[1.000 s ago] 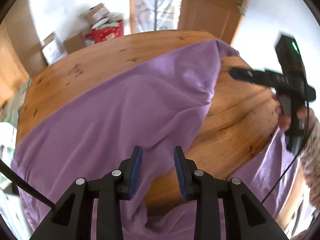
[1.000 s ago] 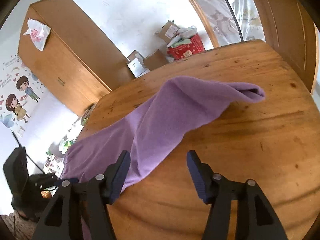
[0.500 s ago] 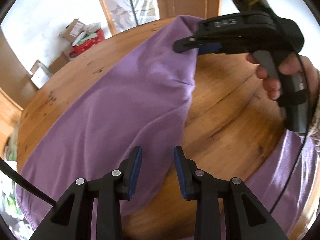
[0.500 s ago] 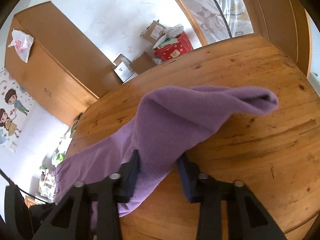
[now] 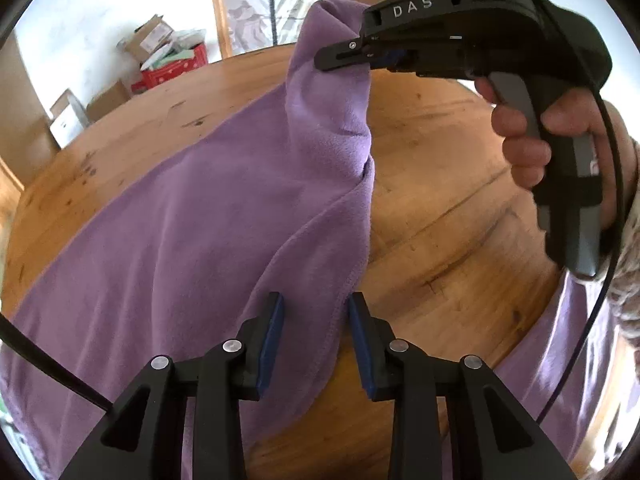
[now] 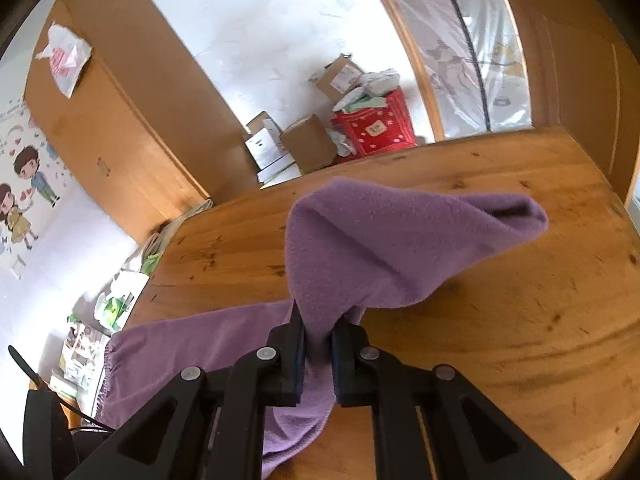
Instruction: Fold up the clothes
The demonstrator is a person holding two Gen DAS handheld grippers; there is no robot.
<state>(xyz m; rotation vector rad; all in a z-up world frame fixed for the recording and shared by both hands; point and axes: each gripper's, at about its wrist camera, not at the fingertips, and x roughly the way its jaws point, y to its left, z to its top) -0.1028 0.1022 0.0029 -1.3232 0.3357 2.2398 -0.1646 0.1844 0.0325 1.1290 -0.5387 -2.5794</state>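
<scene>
The right gripper (image 6: 318, 338) now lifts the purple fleece garment (image 5: 224, 208), jaws clamped (before only closing); left gripper (image 5: 316, 338) jaws remain half-open above the tabletop (image 5: 440, 208).

Purple fleece garment (image 5: 208, 216) lies on the round wooden table (image 5: 440, 208), running from my near left toward the far right. My right gripper (image 6: 318, 344) pinches its far fold, raised off the tabletop. My left gripper (image 5: 316, 340) straddles the near hem. Cardboard boxes (image 6: 308, 144) on the floor beyond the table.

Both wrist views look closely along their claws, sharing the purple garment (image 5: 224, 216) and wooden table (image 6: 520, 320).
</scene>
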